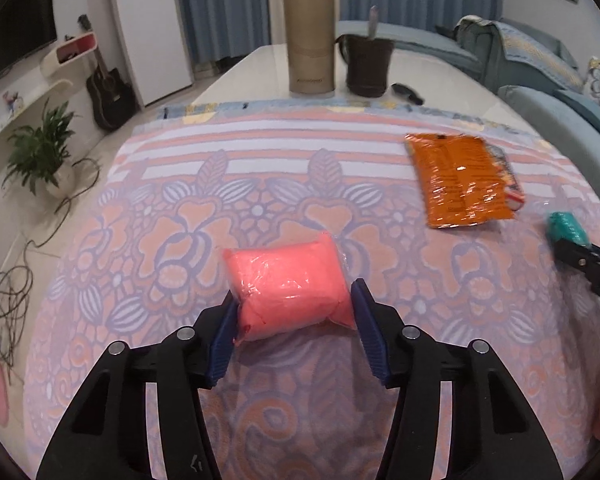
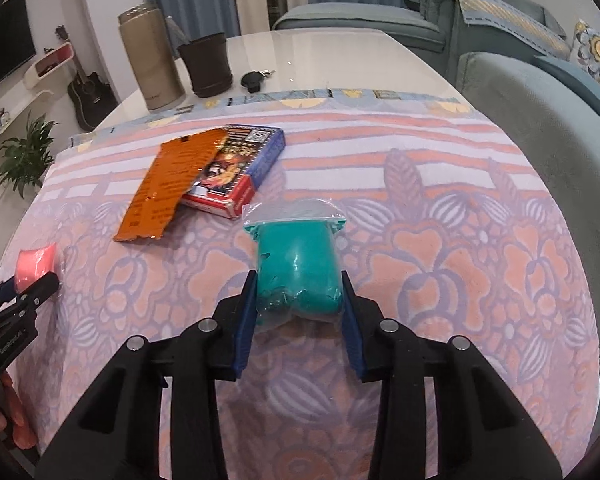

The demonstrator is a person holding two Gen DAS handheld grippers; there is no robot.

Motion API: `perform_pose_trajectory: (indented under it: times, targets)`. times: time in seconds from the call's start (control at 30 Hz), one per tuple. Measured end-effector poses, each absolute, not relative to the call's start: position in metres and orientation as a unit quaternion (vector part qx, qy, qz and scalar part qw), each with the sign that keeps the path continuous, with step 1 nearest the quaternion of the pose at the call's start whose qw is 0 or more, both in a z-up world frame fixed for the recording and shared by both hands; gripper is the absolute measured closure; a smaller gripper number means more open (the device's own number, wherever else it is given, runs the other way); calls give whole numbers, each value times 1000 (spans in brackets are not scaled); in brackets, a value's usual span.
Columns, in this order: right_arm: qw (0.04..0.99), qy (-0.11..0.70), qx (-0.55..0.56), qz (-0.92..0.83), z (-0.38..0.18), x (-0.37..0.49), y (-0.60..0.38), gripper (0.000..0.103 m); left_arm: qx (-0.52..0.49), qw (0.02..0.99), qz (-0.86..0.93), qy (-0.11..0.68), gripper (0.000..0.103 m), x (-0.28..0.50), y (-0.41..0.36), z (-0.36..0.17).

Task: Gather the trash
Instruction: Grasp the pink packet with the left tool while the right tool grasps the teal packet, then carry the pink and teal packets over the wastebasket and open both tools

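Left gripper (image 1: 294,306): closed around the pink packet (image 1: 286,286), blue pads touching its two short ends; the packet rests on or just above the towel, which one cannot be told.
Right gripper (image 2: 299,294): clamped on the teal packet (image 2: 298,270), one pad on each side of its near end; its clear plastic wrap sticks out at the far end.
Pink packet: a soft lump in clear wrap, toward the left side of the towel (image 1: 260,184); in the right wrist view it shows at the far left edge (image 2: 36,266).
Teal packet: near the middle right of the towel, just in front of the box.
Orange wrapper (image 2: 168,188): flat, crinkled, lying partly over the card box (image 2: 240,168), beyond both packets.
Towel: pink and lilac flower pattern with stripes at the far end, spread over the near part of the white bench (image 2: 328,56).
Far end of bench: tall tan flask (image 1: 309,36), dark pot (image 1: 369,64) beside it, small black item (image 2: 252,80) near the pot.
Beside the bench: teal sofa (image 2: 540,120) on the right; potted plant (image 1: 40,152) and guitar (image 1: 108,96) on the floor at left.
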State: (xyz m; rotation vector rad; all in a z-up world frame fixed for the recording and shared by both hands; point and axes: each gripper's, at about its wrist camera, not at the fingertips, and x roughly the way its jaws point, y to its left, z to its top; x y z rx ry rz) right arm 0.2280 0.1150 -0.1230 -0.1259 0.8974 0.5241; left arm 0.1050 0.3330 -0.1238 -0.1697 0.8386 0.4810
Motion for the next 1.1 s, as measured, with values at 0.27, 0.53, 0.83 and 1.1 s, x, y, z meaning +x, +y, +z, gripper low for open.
perform_pose_trajectory:
  times: [0.27, 0.53, 0.83, 1.1]
  targets:
    - [870, 423, -12, 254, -113, 213, 80, 69, -120, 914, 146, 358, 53, 80, 280, -89]
    - [891, 389, 47, 227, -72, 180, -19, 69, -112, 939, 55, 321, 53, 76, 193, -42]
    - [932, 334, 59, 127, -32, 141, -153, 69, -78, 952, -63, 288, 53, 95, 70, 8]
    - [932, 351, 71, 51, -47, 127, -237, 69, -40, 941, -144, 305, 53, 122, -32, 5]
